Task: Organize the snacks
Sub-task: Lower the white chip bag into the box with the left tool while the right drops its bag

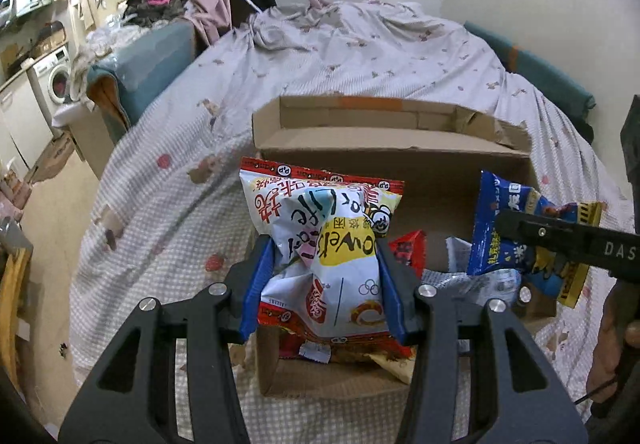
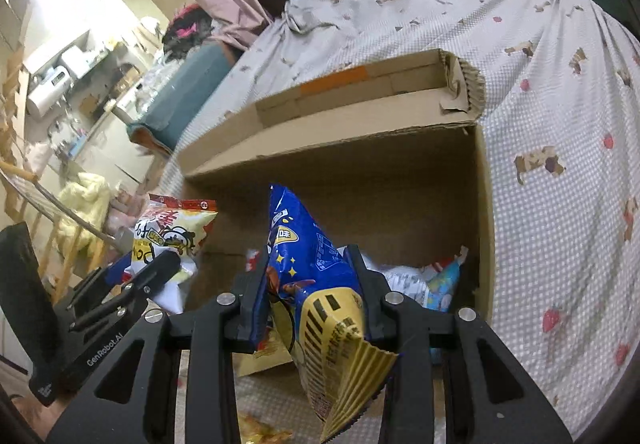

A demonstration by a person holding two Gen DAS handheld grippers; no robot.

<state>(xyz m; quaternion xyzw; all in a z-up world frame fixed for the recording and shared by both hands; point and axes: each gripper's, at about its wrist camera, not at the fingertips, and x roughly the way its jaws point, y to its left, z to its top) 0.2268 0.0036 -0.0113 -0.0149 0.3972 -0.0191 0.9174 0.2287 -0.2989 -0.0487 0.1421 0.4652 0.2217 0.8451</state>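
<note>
Glossy plastic snack bag (image 1: pixel 324 244), matt cardboard box (image 1: pixel 400 160)

White snack bag (image 1: pixel 320 244): "Life", "P.P" along the red edge, seen upside down
Right tongs (image 1: pixel 568 240) arm: "DAS", cut off
Left tongs (image 2: pixel 132 284) arm: "GenRobot.AI"

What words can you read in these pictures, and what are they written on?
"GenRobot.AI": on the left black tongs' arm.
"DAS", cut off by the picture's edge: on the right black tongs' arm.
"P.P": along the red top edge of the white puffy snack bag.
Blue and yellow snack bag: print too small to read.
</note>
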